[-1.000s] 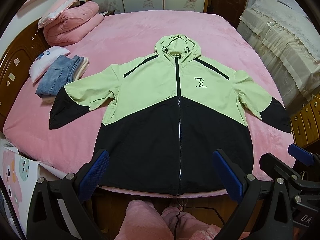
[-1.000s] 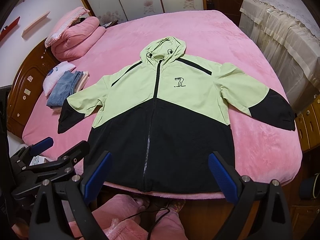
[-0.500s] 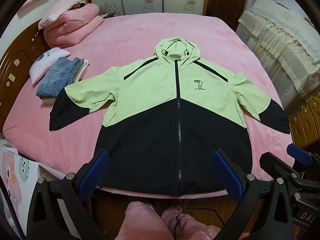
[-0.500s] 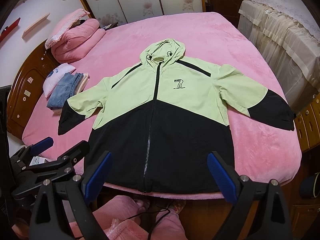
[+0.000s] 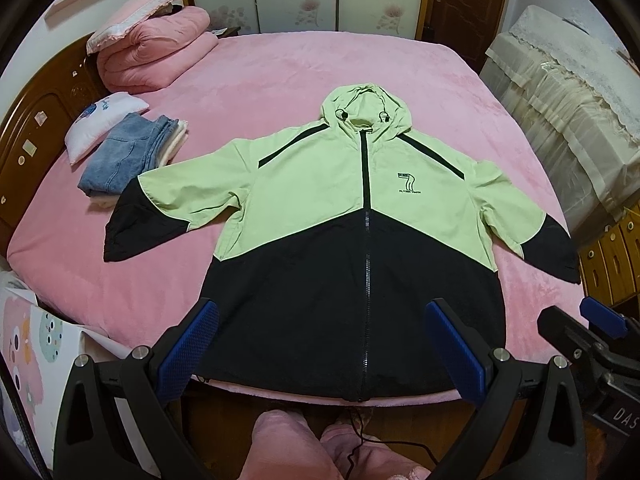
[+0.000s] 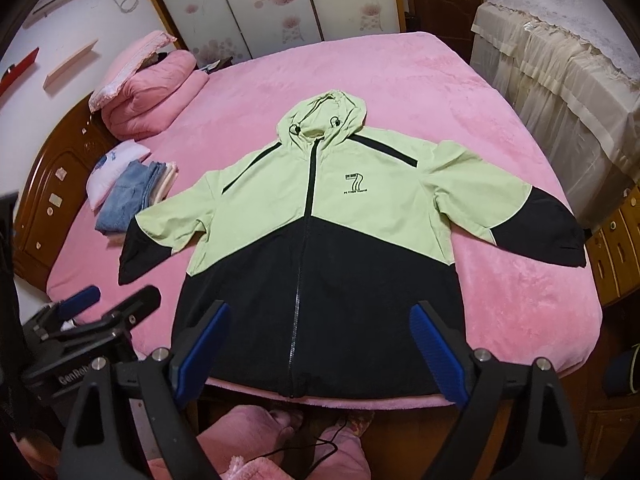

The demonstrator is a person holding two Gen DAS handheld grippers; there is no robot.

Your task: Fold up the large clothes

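Red wall strip (image 6: 18, 70) shows only from the right; both grippers' fingers (image 5: 192, 348) (image 6: 436, 350) gape empty over the jacket (image 5: 352, 240).

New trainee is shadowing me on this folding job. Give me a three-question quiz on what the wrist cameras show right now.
1. True or false: the jacket is zipped and spread flat on the bed.
2. What lies nearest its sleeve on the headboard side? A) folded jeans B) a book C) a shoe
3. Fill in: both the left gripper and the right gripper are ____, holding nothing.

Key: 1 true; 2 A; 3 open
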